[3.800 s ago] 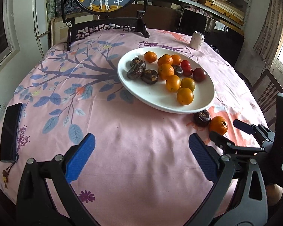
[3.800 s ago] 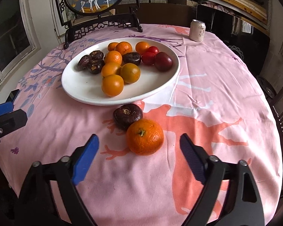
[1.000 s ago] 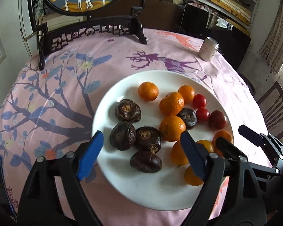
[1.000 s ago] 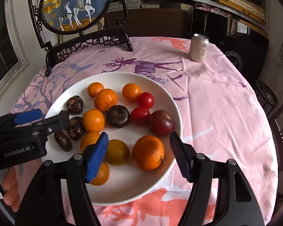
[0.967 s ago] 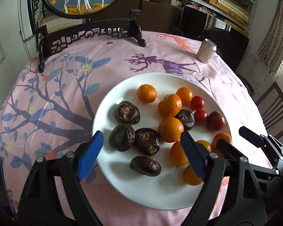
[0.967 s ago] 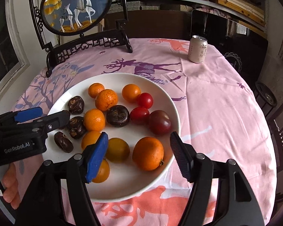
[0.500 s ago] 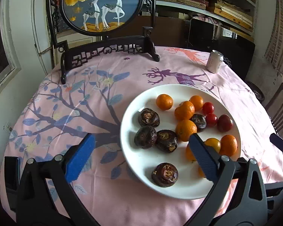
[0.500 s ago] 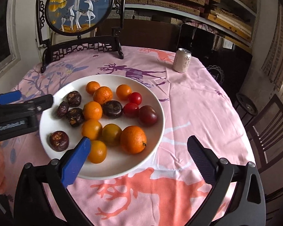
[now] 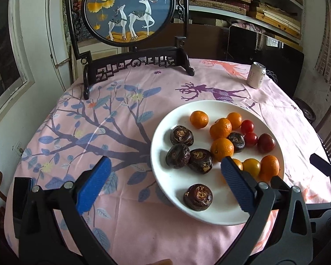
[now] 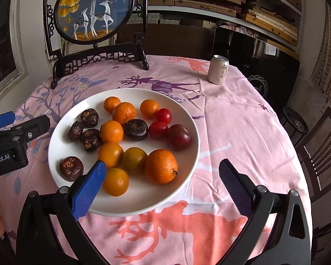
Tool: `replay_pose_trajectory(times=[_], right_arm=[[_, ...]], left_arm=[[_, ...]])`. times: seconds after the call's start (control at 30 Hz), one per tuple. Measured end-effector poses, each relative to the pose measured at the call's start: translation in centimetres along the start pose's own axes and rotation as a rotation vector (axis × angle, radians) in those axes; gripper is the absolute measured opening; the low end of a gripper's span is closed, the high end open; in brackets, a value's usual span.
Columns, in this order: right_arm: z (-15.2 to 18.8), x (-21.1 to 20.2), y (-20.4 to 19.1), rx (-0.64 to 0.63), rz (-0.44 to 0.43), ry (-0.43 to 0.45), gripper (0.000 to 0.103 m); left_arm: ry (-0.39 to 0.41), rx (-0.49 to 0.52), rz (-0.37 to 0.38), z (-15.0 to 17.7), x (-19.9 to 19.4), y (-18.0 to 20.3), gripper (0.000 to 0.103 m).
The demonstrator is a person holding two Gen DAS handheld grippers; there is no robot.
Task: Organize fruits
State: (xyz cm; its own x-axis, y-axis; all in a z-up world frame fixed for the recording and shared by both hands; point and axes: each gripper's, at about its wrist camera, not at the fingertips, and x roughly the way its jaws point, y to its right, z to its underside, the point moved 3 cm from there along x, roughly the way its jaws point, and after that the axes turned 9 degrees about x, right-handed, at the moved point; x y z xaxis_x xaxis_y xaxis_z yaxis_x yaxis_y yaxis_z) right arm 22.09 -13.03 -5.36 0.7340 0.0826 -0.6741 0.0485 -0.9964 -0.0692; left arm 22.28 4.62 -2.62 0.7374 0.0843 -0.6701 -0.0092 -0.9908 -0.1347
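White "nRobot.AI" lettering marks the left tool [image 10: 2, 125]; both tools spread wide, just opened, nothing between.

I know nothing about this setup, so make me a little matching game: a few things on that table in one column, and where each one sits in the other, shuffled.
Things:
1. largest orange
2. drink can
3. cherry tomatoes
4. deer picture stand

Places:
A. far right on the bare tablecloth
B. far left edge of the table
C. near side of the white plate
D. far right part of the plate

Pairs: 1-C, 2-A, 3-D, 4-B
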Motion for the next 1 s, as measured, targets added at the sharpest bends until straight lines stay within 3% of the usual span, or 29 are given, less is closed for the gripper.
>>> replay_pose_trajectory(times=[1.0], right_arm=[[0.2, 0.0, 1.5, 0.057, -0.016, -0.011, 0.102]], left_arm=[[0.007, 0.029, -0.008, 0.3, -0.1, 0.9, 0.101]])
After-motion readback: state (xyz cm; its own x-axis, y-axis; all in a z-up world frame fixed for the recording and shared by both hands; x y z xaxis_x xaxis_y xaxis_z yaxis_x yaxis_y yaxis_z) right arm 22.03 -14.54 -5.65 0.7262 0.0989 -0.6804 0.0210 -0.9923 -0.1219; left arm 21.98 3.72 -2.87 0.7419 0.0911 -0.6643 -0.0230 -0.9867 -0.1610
